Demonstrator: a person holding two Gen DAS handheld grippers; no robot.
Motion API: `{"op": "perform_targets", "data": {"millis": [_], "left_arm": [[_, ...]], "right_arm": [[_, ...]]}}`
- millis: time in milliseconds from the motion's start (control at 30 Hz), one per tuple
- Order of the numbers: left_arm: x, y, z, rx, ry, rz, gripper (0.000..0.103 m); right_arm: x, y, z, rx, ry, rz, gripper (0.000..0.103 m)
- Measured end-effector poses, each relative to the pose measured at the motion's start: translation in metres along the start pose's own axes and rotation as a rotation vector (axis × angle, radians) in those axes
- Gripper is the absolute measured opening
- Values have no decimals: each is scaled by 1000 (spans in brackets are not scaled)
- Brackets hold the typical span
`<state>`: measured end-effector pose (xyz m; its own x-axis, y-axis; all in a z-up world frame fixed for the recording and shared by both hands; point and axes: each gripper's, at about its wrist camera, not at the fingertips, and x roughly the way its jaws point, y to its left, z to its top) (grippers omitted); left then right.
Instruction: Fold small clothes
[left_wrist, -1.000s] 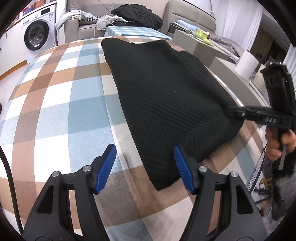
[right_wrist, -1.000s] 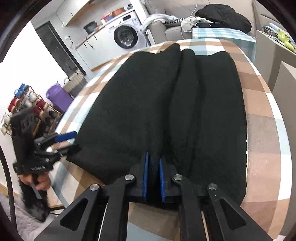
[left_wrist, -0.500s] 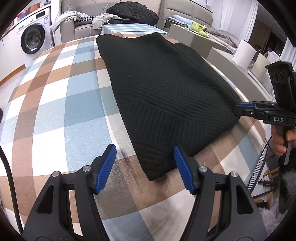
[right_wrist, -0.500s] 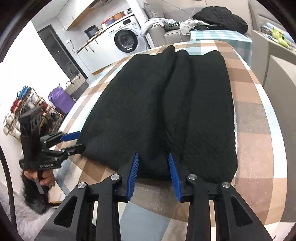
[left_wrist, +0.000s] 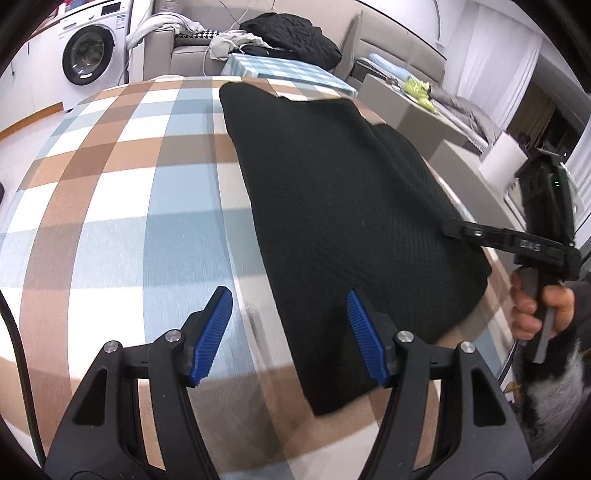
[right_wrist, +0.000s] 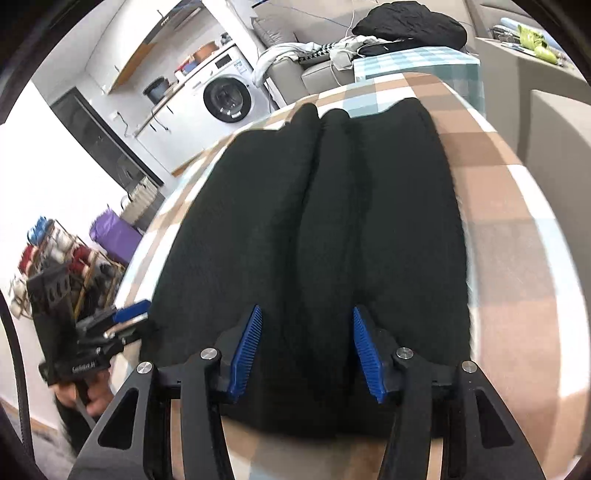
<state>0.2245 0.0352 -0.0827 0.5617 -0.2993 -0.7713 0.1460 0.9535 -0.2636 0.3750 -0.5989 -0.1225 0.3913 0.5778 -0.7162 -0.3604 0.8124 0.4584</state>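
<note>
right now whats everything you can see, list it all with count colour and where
black knitted garment: one, black, lying folded lengthwise on the table
checked tablecloth: one, brown, blue and white, covering the table
white front-loading washing machine: one, white, far left by the wall
grey sofa: one, grey, behind the table, clothes piled on it
black padded bundle: one, black, on the sofa
purple bag: one, purple, on the floor left of the table
wire rack: one, holding red, white and blue items, far left
left gripper: one, black with blue pads, jaws open over the garment's edge
right gripper: one, black with blue pads, jaws have just been opening, garment fold between them, not pressed
</note>
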Motion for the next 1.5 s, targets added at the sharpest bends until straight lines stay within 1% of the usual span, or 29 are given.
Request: {"op": "perform_targets", "data": {"millis": [100, 133, 167, 200, 300, 367, 400, 433, 467, 500, 533, 567, 600, 633, 667, 700, 767, 800, 833, 900, 967, 1000, 1033, 1067, 1100, 1167, 1300, 1400, 1500], "left_arm": [[6, 1, 9, -6, -4, 5, 62], [7, 1, 12, -8, -4, 8, 62], [9, 0, 14, -8, -4, 8, 62], [10, 0, 16, -9, -6, 9, 62], [11, -1, 19, 0, -10, 12, 62], [16, 0, 21, -7, -5, 10, 62], [20, 1, 22, -14, 1, 8, 62], [24, 2, 24, -20, 6, 7, 62], [28, 3, 24, -24, 9, 7, 62], [31, 4, 25, -28, 12, 10, 62], [35, 4, 27, -30, 17, 12, 62], [37, 6, 29, -32, 17, 10, 62], [40, 7, 31, -39, 18, 7, 62], [42, 8, 34, -49, 18, 2, 62], [45, 10, 38, -62, 12, -8, 62], [48, 12, 41, -70, 9, -11, 62], [56, 14, 48, -92, 11, -21, 62], [58, 16, 51, -107, 3, -28, 59], [61, 16, 54, -121, -3, -44, 50], [66, 15, 59, -126, -1, -62, 34], [68, 11, 61, -106, -17, -37, 24], [67, 8, 61, -88, -21, -22, 20], [67, 6, 61, -73, -23, -6, 18], [67, 3, 61, -51, -26, 9, 17], [66, 2, 60, -37, -27, 21, 16], [64, 3, 59, -29, -31, 32, 16], [54, 15, 53, -42, -36, 47, 16], [39, 29, 44, -36, -45, 94, 16], [25, 41, 34, -26, -49, 142, 16]], "right_arm": [[16, 5, 20, -3, -17, -2, 51], [21, 7, 24, -9, -9, -14, 47], [25, 10, 27, -30, 2, -19, 28], [27, 15, 29, -58, 3, -19, 12], [8, 31, 31, -133, -79, -8, 8], [4, 26, 31, -117, -76, -49, 7], [8, 20, 31, -106, -61, -90, 7], [14, 11, 30, -87, -32, -145, 7], [19, 2, 27, -53, 3, -164, 8], [19, -6, 26, -8, 18, -128, 11], [14, -8, 25, 8, 0, -106, 13], [6, -8, 24, 10, -17, -100, 20], [-2, -8, 23, 0, -34, -103, 29], [-12, -7, 22, -8, -64, -112, 34], [-21, -9, 20, -9, -91, -122, 41], [-28, -12, 20, -9, -105, -136, 42], [-37, -20, 19, -2, -112, -192, 42], [-39, -24, 18, 2, -111, -219, 42], [-38, -32, 18, 15, -101, -242, 42], [-35, -44, 18, 38, -85, -259, 42], [-27, -53, 19, 48, -67, -258, 42], [-22, -53, 20, 40, -53, -254, 37], [-19, -54, 20, 29, -44, -245, 32], [-16, -52, 19, 11, -35, -240, 23], [-14, -48, 20, -10, -28, -244, 19], [-9, -42, 22, -36, -15, -251, 18], [-7, -33, 18, -39, -2, -230, 18], [6, -20, 18, -50, 15, -195, 18], [16, 2, 10, -79, 29, -157, 18]]}}
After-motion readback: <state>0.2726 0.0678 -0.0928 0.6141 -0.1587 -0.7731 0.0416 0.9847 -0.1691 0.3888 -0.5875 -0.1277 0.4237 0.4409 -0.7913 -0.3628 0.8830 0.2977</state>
